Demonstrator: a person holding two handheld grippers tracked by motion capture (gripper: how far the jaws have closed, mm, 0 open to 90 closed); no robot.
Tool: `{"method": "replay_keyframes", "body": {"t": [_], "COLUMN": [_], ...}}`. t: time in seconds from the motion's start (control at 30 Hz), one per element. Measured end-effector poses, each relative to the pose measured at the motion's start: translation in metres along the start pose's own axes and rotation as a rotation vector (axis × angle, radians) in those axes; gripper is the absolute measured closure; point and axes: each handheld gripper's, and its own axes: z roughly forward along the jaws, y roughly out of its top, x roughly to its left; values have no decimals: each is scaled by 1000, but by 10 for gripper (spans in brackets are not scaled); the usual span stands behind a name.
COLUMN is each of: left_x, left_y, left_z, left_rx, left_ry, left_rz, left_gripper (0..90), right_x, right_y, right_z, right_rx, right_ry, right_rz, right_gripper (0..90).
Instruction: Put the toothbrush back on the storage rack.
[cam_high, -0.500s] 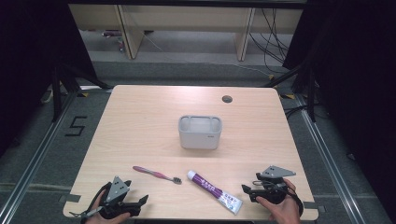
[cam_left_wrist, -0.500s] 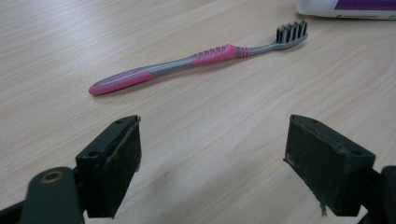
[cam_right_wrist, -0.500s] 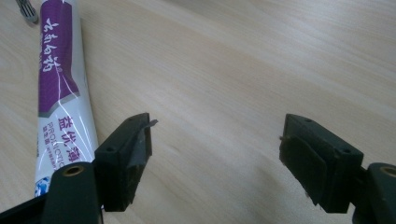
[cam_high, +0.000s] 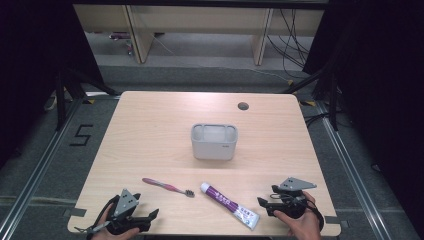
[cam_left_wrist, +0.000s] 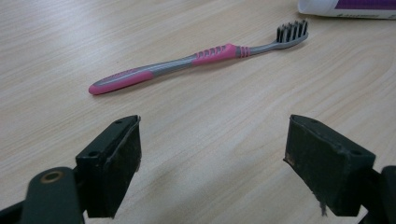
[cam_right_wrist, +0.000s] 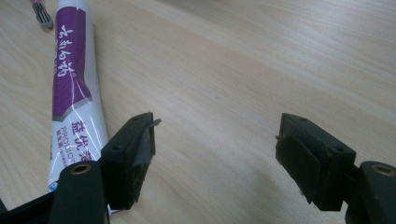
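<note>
At the near left edge of the table (cam_high: 150, 130) we rest our left gripper (cam_high: 150, 216) with its jaws spread wide and nothing between them, aimed at the pink toothbrush (cam_high: 168, 187) lying flat just ahead — probably the easiest line for taking its handle. Next comes the toothpaste tube (cam_high: 230, 205), lying slantwise, and behind both, mid-table, the grey holder (cam_high: 214, 142) stands upright with its mouth up, ready to receive them. At the right edge our right gripper (cam_high: 266, 204) is likewise released and empty — its jaws sit just beside the tube's tail.
</note>
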Motion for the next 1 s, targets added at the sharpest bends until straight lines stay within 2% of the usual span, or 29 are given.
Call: {"method": "replay_keyframes", "body": {"t": [0.07, 0.1, 0.13, 0.23, 0.27, 0.3, 0.37, 0.43, 0.6, 0.63, 0.7, 0.73, 0.77, 0.83, 0.87, 0.93, 1.0], "left_x": [-1, -1, -1, -2, -1, -1, -1, -1, -1, -1, -1, -1, -1, -1, -1, -1, 0], "left_y": [0, 0, 0, 0, 0, 0, 0, 0, 0, 0, 0, 0, 0, 0, 0, 0, 0], "left_z": [0, 0, 0, -1, -1, 0, 0, 0, -1, -1, -1, -1, -1, -1, -1, -1, -1], "left_rx": [-10, -5, -5, -5, -5, -10, -11, -9, -9, -8, -4, -6, -4, -4, -5, -10, 0], "left_ry": [-4, -8, -9, -9, -9, -6, -9, -11, -10, -9, -8, -10, -10, -9, -9, -10, 0], "left_rz": [-13, -11, -11, -11, -8, -8, -11, -10, -6, -5, -9, -8, -5, -6, -8, -5, 4], "left_gripper": [180, 180, 180, 181, 180, 181, 181, 181, 181, 181, 181, 180, 181, 181, 181, 181, 181], "right_x": [0, 2, 0, 0, 3, 1, 5, 5, 8, 10, 11, 10, 10, 12, 13, 14, 18], "right_y": [0, 0, 0, 1, 0, 1, 2, 2, 3, 3, 4, 4, 4, 5, 5, 6, 7], "right_z": [0, 0, 0, 1, 1, 1, 0, 1, 1, 0, 0, 0, 1, 1, 2, 1, -1], "right_rx": [-1, 5, -2, 3, -6, -13, 0, -8, -8, 2, 3, -6, -12, -17, -5, -10, -24], "right_ry": [-1, 9, 12, 48, 30, 38, 28, 43, 42, 49, 56, 54, 65, 59, 93, 118, 100], "right_rz": [-11, 9, -18, -29, -3, -36, -7, -35, -49, -28, -37, -70, -72, -70, -65, -79, -80], "right_gripper": [296, 299, 303, 315, 321, 325, 327, 338, 352, 362, 378, 380, 384, 399, 409, 440, 470]}}
